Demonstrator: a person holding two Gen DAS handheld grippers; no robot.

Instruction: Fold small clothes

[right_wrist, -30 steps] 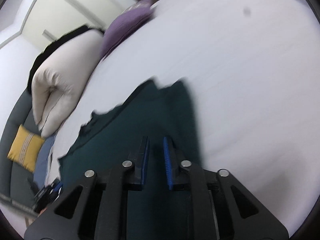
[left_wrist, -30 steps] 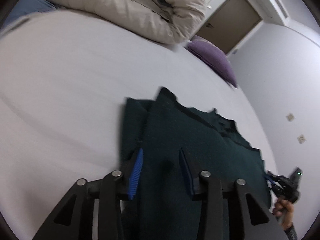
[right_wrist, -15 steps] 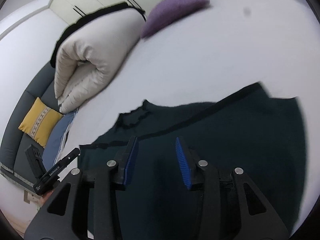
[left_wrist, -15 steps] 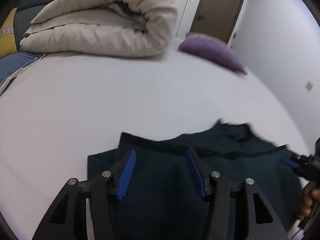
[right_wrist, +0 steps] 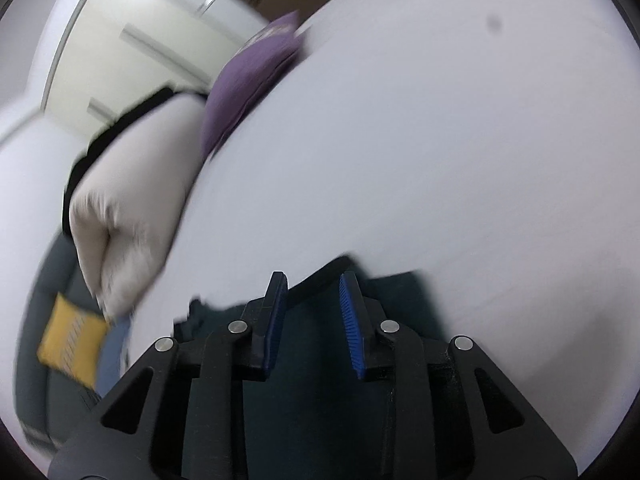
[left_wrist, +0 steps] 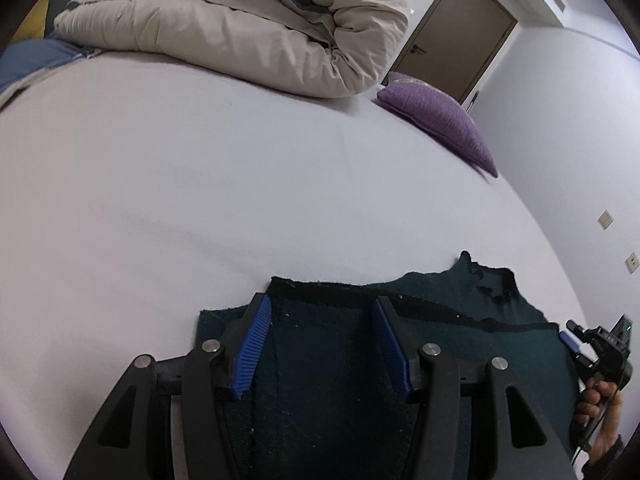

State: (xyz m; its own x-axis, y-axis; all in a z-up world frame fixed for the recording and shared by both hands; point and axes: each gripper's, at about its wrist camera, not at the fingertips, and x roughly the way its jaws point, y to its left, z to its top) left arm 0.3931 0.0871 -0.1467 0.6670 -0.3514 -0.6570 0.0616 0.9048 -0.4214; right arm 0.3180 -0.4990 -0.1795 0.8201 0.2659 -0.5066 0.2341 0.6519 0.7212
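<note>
Left gripper (left_wrist: 320,322) spread open over dark green knitted garment (left_wrist: 332,364) on white bed sheet (left_wrist: 200,184), right gripper (right_wrist: 313,294) jaws closing, nothing visibly pinched, no legible writing.

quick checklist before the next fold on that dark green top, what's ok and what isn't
1. Dark green top lying on the white bed: ok.
2. Fold line tidy: not ok, lower layer sticks out at the left corner.
3. Left gripper free of cloth: ok, jaws apart over the top.
4. Right gripper gripping an edge: not ok, jaws closing, nothing pinched.
5. Bed beyond the top free up to the beige duvet and purple pillow: ok.
6. Collar flat: cannot tell.
</note>
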